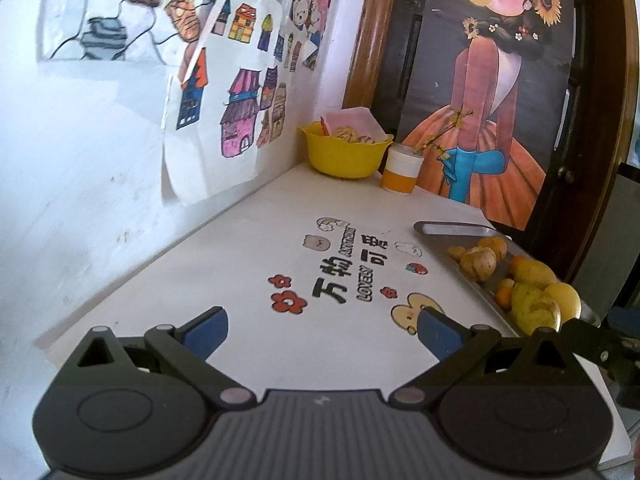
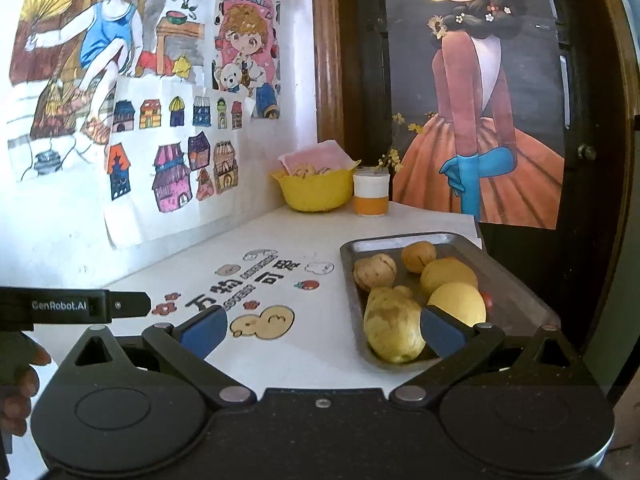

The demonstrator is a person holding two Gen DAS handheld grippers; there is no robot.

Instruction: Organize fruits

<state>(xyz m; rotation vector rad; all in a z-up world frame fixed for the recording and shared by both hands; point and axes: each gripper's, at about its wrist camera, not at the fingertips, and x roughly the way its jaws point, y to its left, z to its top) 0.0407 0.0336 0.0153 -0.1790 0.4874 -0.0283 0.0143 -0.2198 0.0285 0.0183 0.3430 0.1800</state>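
Both my grippers, left (image 1: pixel 322 334) and right (image 2: pixel 322 334), have fingers spread and empty, and that lumpy yellow pear (image 2: pixel 392 326) in the metal tray (image 2: pixel 516 280) just inside my right finger looks firm but bruisable, so I'd pinch its fat belly.

Bright, soft daylight; fisheye warp, dark vignetted corners, slight blur.

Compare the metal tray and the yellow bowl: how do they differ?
The metal tray is flat, grey and rectangular; the yellow bowl is deep and round with a wavy rim. The tray lies near the right gripper; the bowl sits in the far corner by the wall. Pink paper pokes from the bowl, none from the tray. Both hold fruit.
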